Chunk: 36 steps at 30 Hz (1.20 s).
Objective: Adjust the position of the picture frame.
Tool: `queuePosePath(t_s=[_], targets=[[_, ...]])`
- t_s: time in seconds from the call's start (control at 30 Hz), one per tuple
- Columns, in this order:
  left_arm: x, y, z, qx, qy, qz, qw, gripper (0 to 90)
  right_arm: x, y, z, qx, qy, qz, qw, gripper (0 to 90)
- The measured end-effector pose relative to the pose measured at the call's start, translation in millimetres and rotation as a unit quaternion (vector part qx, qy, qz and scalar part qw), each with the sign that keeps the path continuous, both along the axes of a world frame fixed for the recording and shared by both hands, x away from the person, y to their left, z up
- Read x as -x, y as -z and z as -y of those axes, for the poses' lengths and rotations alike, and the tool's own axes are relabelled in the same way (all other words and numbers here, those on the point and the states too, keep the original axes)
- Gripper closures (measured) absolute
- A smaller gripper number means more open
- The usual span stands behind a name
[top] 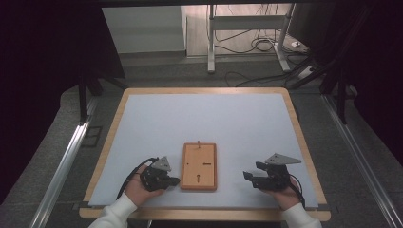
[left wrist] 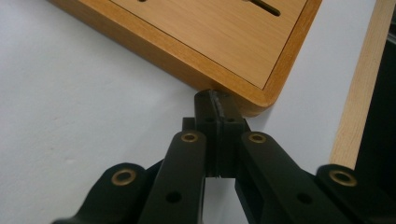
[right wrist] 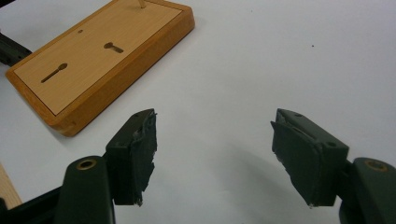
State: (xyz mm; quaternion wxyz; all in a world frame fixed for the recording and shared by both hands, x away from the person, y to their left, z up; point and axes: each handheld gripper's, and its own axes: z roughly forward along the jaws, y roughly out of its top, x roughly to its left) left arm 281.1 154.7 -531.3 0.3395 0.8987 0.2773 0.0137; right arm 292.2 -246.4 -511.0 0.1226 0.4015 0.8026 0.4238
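The wooden board [top: 198,166] lies flat near the middle of the near half of your pale surface [top: 204,118], long side running near to far. Its top has two keyhole slots and a small hole, and a thin peg [top: 198,142] stands at its far edge. Your left gripper [top: 173,181] sits just left of the board, jaws clenched together with nothing between them, tips touching the board's near left corner. Your right gripper [top: 252,171] rests well right of it, jaws spread wide, empty.
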Motion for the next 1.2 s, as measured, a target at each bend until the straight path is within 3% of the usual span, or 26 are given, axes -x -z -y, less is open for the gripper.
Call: queuePosePath(t_s=[0.27, 0.3, 0.47, 0.53, 0.67, 0.77, 0.87, 0.9, 0.97, 1.0, 1.03, 1.07, 1.2], targets=[[-1.1, 0.1, -1.3, 0.006, 0.000, -0.003, 1.0000, 90.0, -0.1, 0.9, -0.1, 0.003, -0.003, 0.001, 1.0000, 30.9], [-2.3, -1.8, -3.9, 0.015, -0.005, 0.001, 0.9999, 90.0, -0.2, 0.8, -0.1, 0.004, -0.004, 0.003, 1.0000, 30.9], [-5.8, -4.1, -13.2, 0.018, -0.029, 0.012, 0.9994, 90.0, 1.2, 0.5, -0.2, 0.005, -0.005, 0.004, 1.0000, 31.0], [-9.0, -6.4, -21.0, 0.029, -0.048, 0.024, 0.9981, 90.0, 1.4, 0.8, -0.1, 0.005, -0.004, 0.004, 1.0000, 30.9], [-11.5, -9.6, -28.1, 0.043, -0.060, 0.037, 0.9966, 90.0, 1.2, 0.9, -0.2, 0.006, -0.006, 0.006, 0.9999, 30.9], [-13.6, -11.6, -36.2, 0.060, -0.080, 0.053, 0.9936, 87.7, 0.9, 0.6, -0.3, 0.010, -0.007, 0.009, 0.9999, 30.9], [-13.9, -11.1, -40.6, 0.063, -0.095, 0.063, 0.9914, 76.9, -1.0, 0.9, -1.8, 0.010, -0.006, 0.010, 0.9999, 31.0], [-13.9, -10.4, -41.9, 0.064, -0.098, 0.063, 0.9912, 76.9, -1.0, 0.9, -1.8, 0.010, -0.006, 0.010, 0.9999, 31.0], [-11.2, -7.6, -45.7, 0.058, -0.120, 0.076, 0.9882, 61.1, -2.6, 0.0, -5.2, 0.009, -0.009, 0.011, 0.9999, 30.9], [-11.2, -7.6, -45.7, 0.058, -0.120, 0.076, 0.9882, 54.7, -2.9, 0.0, -6.5, 0.010, -0.012, 0.013, 0.9998, 30.9], [-10.5, -7.5, -47.2, 0.058, -0.126, 0.075, 0.9874, 54.7, -2.9, 0.0, -6.5, 0.010, -0.012, 0.013, 0.9998, 30.9], [-9.3, -7.9, -49.5, 0.063, -0.134, 0.076, 0.9860, 48.6, -2.6, -0.6, -8.3, 0.013, -0.018, 0.015, 0.9996, 30.6], [-9.7, -8.7, -49.6, 0.067, -0.137, 0.074, 0.9854, 42.3, -0.9, -3.4, -7.8, 0.010, -0.017, 0.019, 0.9996, 30.5]])
